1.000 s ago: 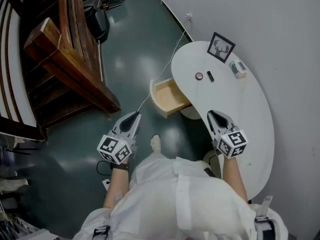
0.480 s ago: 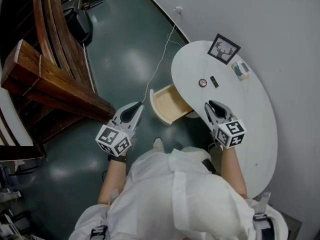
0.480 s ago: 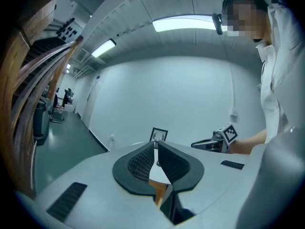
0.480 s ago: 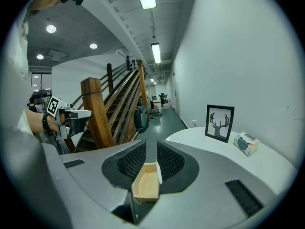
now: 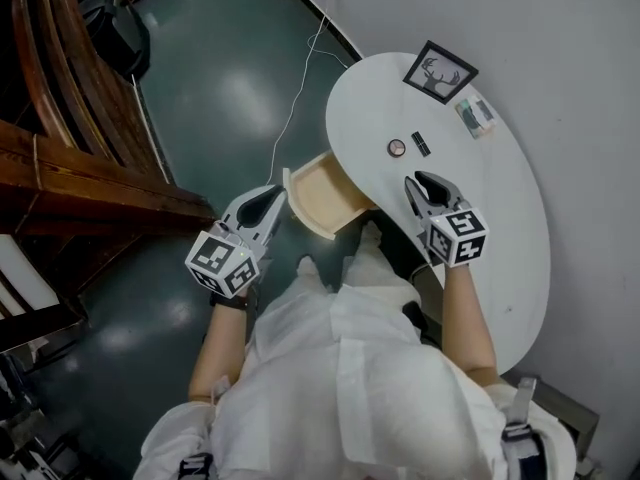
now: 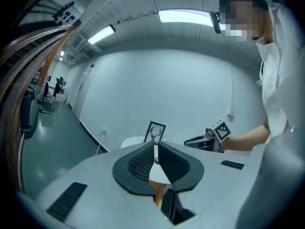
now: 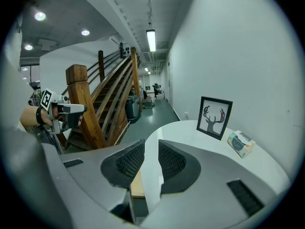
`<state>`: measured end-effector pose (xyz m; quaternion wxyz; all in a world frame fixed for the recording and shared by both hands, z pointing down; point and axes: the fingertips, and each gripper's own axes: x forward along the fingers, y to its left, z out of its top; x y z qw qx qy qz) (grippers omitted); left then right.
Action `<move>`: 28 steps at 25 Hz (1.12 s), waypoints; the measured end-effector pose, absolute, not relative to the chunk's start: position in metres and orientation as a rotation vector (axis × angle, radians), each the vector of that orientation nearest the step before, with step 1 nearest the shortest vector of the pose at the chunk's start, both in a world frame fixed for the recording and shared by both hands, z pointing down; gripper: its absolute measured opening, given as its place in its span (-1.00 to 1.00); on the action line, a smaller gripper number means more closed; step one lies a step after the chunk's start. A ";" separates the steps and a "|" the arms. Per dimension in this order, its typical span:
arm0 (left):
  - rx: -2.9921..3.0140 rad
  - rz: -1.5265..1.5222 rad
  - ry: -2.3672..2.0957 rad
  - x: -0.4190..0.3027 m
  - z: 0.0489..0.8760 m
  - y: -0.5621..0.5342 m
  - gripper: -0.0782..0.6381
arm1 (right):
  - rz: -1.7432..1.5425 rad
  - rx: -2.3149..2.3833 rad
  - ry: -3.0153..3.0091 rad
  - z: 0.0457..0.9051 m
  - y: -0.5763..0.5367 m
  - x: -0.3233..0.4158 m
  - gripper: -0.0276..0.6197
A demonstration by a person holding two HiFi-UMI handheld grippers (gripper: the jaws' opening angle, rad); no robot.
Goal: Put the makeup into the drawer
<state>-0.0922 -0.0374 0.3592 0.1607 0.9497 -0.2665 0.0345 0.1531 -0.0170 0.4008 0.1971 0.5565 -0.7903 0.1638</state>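
Note:
A small round compact (image 5: pixel 397 148) and a short black makeup stick (image 5: pixel 421 144) lie side by side on the white oval table (image 5: pixel 500 218). A light wooden drawer (image 5: pixel 320 200) stands pulled out from under the table's left edge and looks empty. My right gripper (image 5: pixel 412 180) (image 7: pixel 151 144) hovers over the table just short of the makeup. Its jaws are opening, and nothing is between them. My left gripper (image 5: pixel 278 194) (image 6: pixel 155 144) hangs beside the drawer's left corner, its jaws shut on nothing.
A framed deer picture (image 5: pixel 440 72) (image 7: pixel 215 117) and a tissue pack (image 5: pixel 477 116) (image 7: pixel 240 143) stand at the table's far end by the white wall. A white cable (image 5: pixel 295 98) runs across the green floor. A wooden staircase (image 5: pixel 70 158) rises at the left.
Both grippers have moved forward, the left up to the drawer and the right out over the table toward the makeup. The right jaws have parted slightly.

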 end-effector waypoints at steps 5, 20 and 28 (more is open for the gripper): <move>2.702 0.132 -0.739 -0.067 0.369 -0.058 -0.68 | 0.485 1.549 -2.177 0.414 -0.041 0.178 -0.69; 2.688 0.237 -0.638 0.027 0.401 -0.109 -0.68 | 0.550 1.443 -1.996 0.490 -0.099 0.255 -0.66; 2.653 0.269 -0.600 0.058 0.423 -0.116 -0.68 | 0.596 1.347 -1.908 0.532 -0.116 0.280 -0.66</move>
